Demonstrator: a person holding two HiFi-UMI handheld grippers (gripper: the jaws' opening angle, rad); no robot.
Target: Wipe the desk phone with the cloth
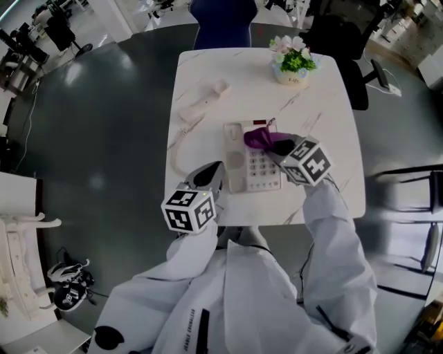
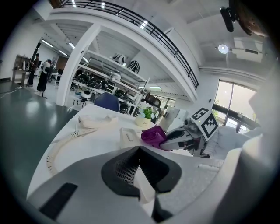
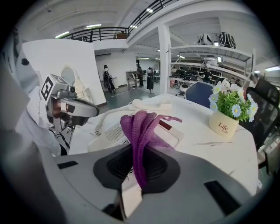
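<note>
The cream desk phone (image 1: 243,173) lies on the white marble table (image 1: 325,117), its keypad facing up. Its handset (image 1: 204,102) is off the base, lying to the far left with the coiled cord (image 1: 174,151) looping back. My right gripper (image 1: 273,145) is shut on a purple cloth (image 1: 256,136), which rests on the phone's upper right part near the display. In the right gripper view the cloth (image 3: 140,131) hangs folded from the jaws (image 3: 135,170) over the phone (image 3: 109,133). My left gripper (image 1: 216,169) is shut on nothing, its tips at the phone's left edge.
A small pot of flowers (image 1: 294,63) stands at the table's far right corner. A blue chair (image 1: 221,21) is behind the table and a black chair (image 1: 353,48) at its right. The table's near edge runs just below the phone.
</note>
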